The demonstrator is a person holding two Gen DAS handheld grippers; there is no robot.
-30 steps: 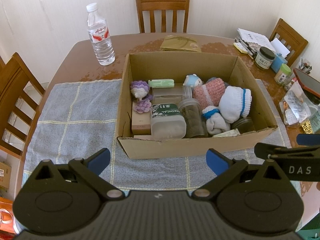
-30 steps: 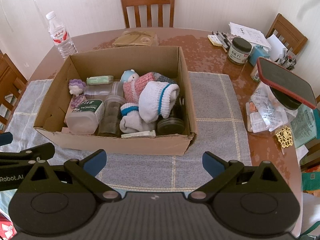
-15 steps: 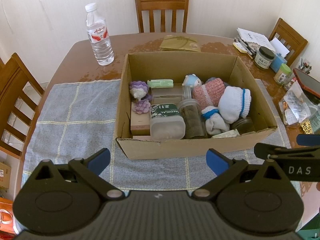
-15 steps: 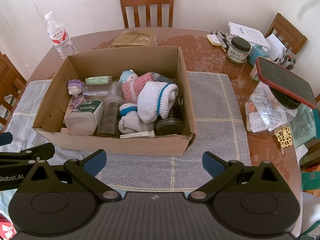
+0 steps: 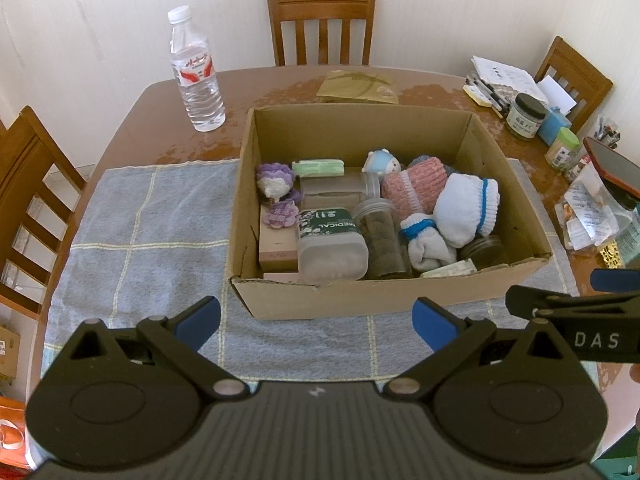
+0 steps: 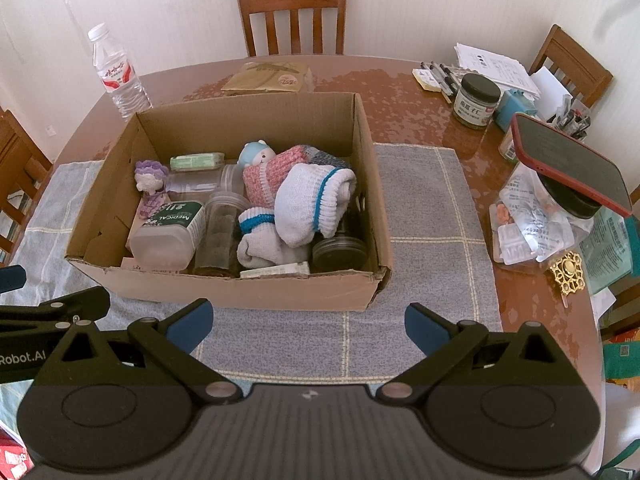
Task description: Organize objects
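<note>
The box sits mid-frame on a grey cloth, full of socks, jars and a tub. Both grippers, left and right, hang wide open and empty just below it. A bottle stands upper left. At the right edge, a phone rests on what may be a jar.

It was a home dining room: a brown wooden table stood against a pale wall with wooden dining chairs at its edges. Household clutter crowded its right edge — papers, jars, a phone.
</note>
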